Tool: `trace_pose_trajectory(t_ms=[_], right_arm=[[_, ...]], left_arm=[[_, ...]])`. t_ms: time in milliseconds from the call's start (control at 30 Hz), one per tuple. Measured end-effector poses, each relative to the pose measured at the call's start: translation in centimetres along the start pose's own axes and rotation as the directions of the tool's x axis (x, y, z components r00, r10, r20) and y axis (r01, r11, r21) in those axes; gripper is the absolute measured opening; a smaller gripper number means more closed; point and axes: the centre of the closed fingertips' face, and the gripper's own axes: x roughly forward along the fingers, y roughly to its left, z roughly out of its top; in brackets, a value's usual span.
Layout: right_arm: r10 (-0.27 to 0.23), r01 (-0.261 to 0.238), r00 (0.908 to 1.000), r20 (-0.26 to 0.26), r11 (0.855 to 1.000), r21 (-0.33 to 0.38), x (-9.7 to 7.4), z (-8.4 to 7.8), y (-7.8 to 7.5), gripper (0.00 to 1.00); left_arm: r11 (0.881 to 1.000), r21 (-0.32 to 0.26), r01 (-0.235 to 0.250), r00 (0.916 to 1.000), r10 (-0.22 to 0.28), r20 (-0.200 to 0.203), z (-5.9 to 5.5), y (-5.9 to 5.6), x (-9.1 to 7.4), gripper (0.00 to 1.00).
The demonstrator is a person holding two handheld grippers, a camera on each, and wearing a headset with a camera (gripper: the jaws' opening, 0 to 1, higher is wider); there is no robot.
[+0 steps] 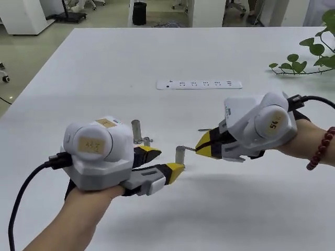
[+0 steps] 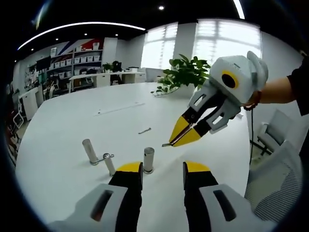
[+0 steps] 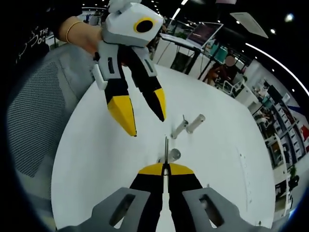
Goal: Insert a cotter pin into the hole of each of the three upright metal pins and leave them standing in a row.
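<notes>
While pinching a cotter pin (image 3: 166, 147) in the closed right tongs (image 3: 165, 168), holding its tip just beside the nearest metal pin (image 3: 174, 155), with left tongs (image 2: 161, 167) apart nearby.

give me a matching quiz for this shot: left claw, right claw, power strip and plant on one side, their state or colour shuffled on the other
Things:
1. left claw
2. right claw
3. power strip
4. plant

States or colours:
a. green and leafy
b. shut on a cotter pin
c. white, lying flat
d. open, holding nothing

Pairs: 1-d, 2-b, 3-c, 4-a
</notes>
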Motion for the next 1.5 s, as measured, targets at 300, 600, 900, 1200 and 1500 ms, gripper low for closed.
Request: trace_pose_trajectory(t_ms=[300, 600, 900, 1200, 1500], right_arm=[[0.018, -0.016, 0.9992, 0.035, 0.998, -0.068, 0.0, 2.2, 1.4, 0.00], [0.026, -0.022, 0.9987, 0.043, 0.995, -0.099, 0.1, 3.0, 2.1, 0.00], [0.027, -0.021, 0.9985, 0.049, 0.994, -0.110, 0.1, 3.5, 2.2, 0.00], [0.021, -0.015, 0.9987, 0.047, 0.993, -0.121, 0.2, 3.6, 2.2, 0.00], [0.012, -0.006, 0.9991, 0.042, 0.991, -0.133, 0.2, 3.5, 2.2, 0.00]], left_arm=[[0.997, -0.074, 0.034, 0.9993, -0.033, 0.015, 0.1, -0.6, 0.1, 0.20], [0.990, -0.126, 0.065, 0.9972, -0.060, 0.045, 0.5, -1.1, 0.0, 0.14], [0.983, -0.165, 0.076, 0.9960, -0.068, 0.058, 0.5, -1.3, 0.0, 0.05], [0.976, -0.201, 0.084, 0.9951, -0.071, 0.069, 0.5, -1.2, -0.1, 0.01], [0.956, -0.276, 0.095, 0.9943, -0.077, 0.074, 0.4, -1.1, 0.0, 0.00]])
